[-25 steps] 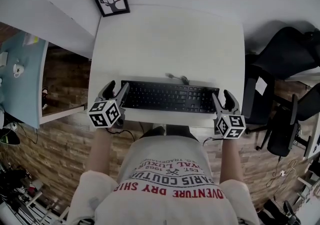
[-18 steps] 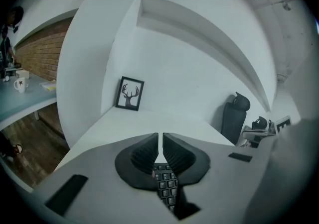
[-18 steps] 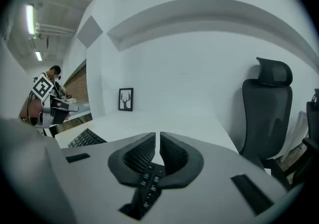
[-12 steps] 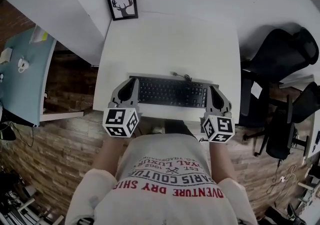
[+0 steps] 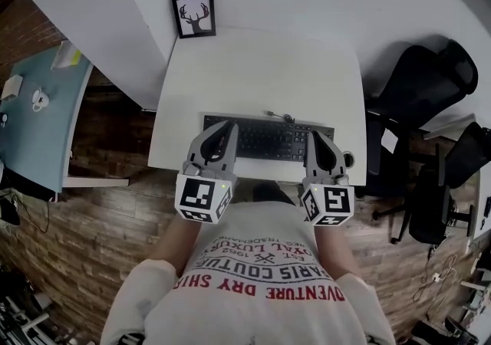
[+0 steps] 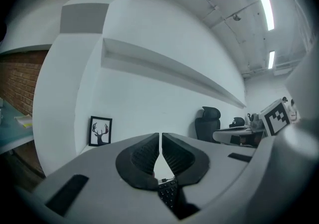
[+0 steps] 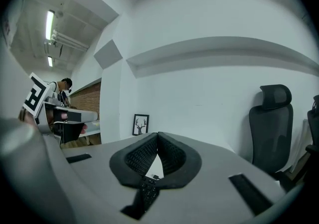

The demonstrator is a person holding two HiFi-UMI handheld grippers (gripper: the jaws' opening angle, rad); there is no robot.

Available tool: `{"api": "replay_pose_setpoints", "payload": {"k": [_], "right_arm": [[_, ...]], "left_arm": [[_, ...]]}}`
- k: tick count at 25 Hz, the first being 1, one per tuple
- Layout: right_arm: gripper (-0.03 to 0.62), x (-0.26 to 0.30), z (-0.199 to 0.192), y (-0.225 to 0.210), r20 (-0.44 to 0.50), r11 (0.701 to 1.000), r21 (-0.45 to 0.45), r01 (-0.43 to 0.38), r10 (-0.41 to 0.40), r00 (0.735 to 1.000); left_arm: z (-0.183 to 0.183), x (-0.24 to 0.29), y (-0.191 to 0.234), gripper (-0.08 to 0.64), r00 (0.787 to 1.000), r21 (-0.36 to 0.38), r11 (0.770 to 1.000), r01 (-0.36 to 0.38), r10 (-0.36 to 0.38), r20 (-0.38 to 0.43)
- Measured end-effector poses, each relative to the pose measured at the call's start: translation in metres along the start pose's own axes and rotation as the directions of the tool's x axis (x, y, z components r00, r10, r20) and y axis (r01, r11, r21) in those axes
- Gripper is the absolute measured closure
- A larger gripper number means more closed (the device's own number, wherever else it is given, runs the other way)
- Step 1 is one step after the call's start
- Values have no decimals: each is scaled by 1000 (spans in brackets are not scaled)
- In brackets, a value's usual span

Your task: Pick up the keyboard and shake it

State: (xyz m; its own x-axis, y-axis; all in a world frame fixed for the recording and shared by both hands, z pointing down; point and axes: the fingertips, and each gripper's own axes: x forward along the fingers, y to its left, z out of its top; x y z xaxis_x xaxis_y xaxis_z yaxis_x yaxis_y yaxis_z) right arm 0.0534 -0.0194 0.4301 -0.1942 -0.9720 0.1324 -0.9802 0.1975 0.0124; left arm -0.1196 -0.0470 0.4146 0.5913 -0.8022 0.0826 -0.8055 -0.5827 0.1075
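Observation:
The black keyboard [image 5: 267, 139] hangs above the white table [image 5: 261, 67], held at its two ends. My left gripper [image 5: 222, 135] is shut on the left end, and my right gripper [image 5: 319, 142] is shut on the right end. In the left gripper view the pads [image 6: 144, 156] meet at the tips, and a strip of keyboard [image 6: 168, 194] is pinched low between them. In the right gripper view the pads [image 7: 172, 156] are closed too, with keyboard [image 7: 147, 191] keys showing below them. Both grippers point roughly level at the wall. The keyboard's cable [image 5: 280, 116] trails off its far edge.
A framed deer picture [image 5: 194, 15] leans against the wall at the table's far left corner. Black office chairs [image 5: 418, 87] stand to the right of the table. A pale blue desk [image 5: 38, 121] with small items is at the left. The floor is wooden.
A second ago both grippers stood open at the keyboard's ends on the table. They have since shut on it and risen with it towards the head camera.

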Motion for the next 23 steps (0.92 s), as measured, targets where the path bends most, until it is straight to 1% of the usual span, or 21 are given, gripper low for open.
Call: {"api": "replay_pose_setpoints", "payload": {"k": [10, 16, 20, 23], "right_arm": [[566, -5, 5, 9, 11, 1000, -14, -4, 4, 1000], [568, -3, 1, 17, 7, 999, -15, -45, 45, 999], [568, -1, -1, 17, 2, 998, -21, -52, 52, 999], [568, -1, -2, 16, -2, 998, -26, -55, 55, 999]], "left_arm": [[4, -4, -5, 522, 1000, -6, 1000, 17, -17, 1], [1, -4, -3, 520, 1000, -7, 1000, 5, -5, -8], [-3, -2, -5, 521, 1000, -20, 1000, 10, -10, -15], [-4, 0, -7, 520, 1000, -15, 1000, 10, -11, -18]]}}
